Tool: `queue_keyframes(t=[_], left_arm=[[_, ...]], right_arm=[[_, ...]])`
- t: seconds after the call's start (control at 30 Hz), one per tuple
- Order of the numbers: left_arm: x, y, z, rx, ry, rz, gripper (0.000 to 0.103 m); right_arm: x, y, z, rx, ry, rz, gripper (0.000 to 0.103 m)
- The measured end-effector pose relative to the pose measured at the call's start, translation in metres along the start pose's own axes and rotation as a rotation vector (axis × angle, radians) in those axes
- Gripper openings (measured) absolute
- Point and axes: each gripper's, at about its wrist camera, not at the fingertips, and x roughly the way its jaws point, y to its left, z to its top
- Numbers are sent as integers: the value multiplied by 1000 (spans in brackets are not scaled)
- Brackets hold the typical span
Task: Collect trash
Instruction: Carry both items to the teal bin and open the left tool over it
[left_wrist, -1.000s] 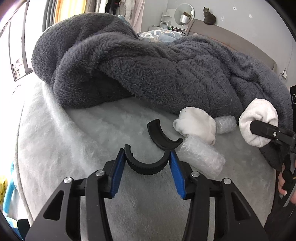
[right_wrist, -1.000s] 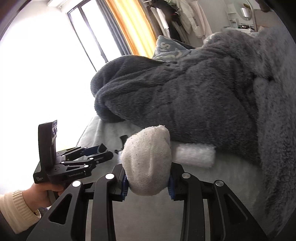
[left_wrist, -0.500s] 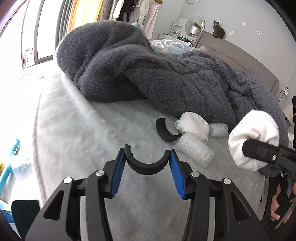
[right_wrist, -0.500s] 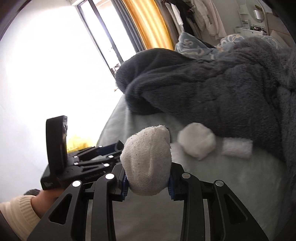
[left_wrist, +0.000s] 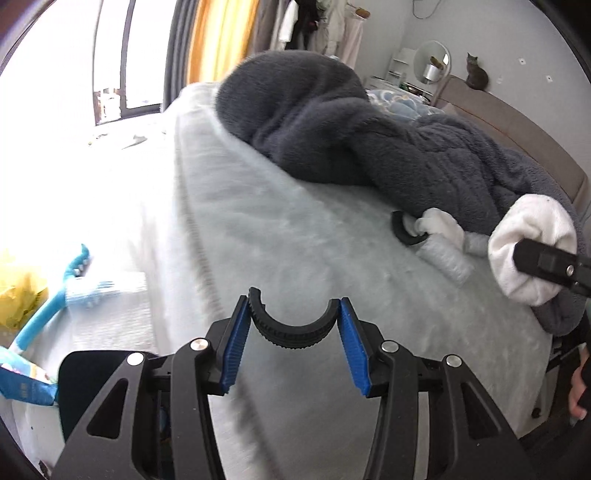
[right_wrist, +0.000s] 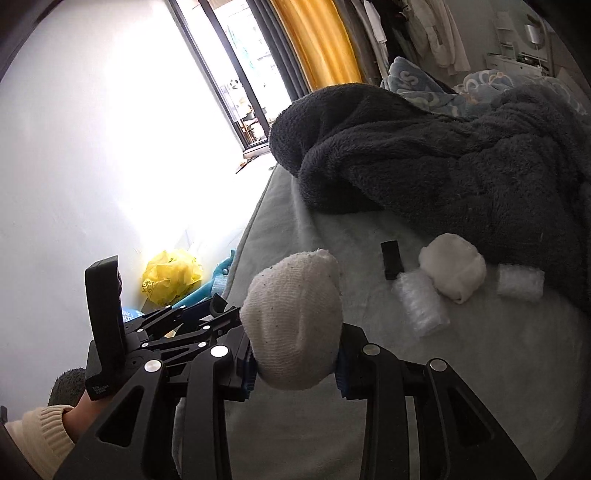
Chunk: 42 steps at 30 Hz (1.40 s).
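My left gripper (left_wrist: 293, 321) is shut on a black curved plastic piece (left_wrist: 291, 330), held above the bed's left side. My right gripper (right_wrist: 295, 363) is shut on a white rolled sock (right_wrist: 293, 321), which also shows at the right in the left wrist view (left_wrist: 532, 251). On the grey bed cover lie a second black curved piece (left_wrist: 404, 232), a white sock ball (right_wrist: 452, 271), a bubble-wrap roll (right_wrist: 419, 302) and a smaller bubble-wrap piece (right_wrist: 519, 282). The left gripper shows in the right wrist view (right_wrist: 218, 308).
A dark grey fleece blanket (left_wrist: 369, 140) is heaped across the bed behind the litter. On the floor left of the bed are a yellow plastic bag (right_wrist: 171, 277), a blue long-handled brush (left_wrist: 48, 306) and a black bin edge (left_wrist: 92, 387). A window is beyond.
Both grippers have drawn back and swung left, away from the litter toward the bed's left edge and floor. Each still holds its object.
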Motion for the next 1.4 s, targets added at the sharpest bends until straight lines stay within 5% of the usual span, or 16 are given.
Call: queue_keyframes(t=[0.57, 1.4], left_arm=[[-55, 68, -24, -4, -119, 183, 51], [-27, 176, -74, -173, 175, 257, 52]], right_arm=[[15, 68, -1, -71, 17, 41, 34], [99, 158, 3, -175, 118, 156, 34]])
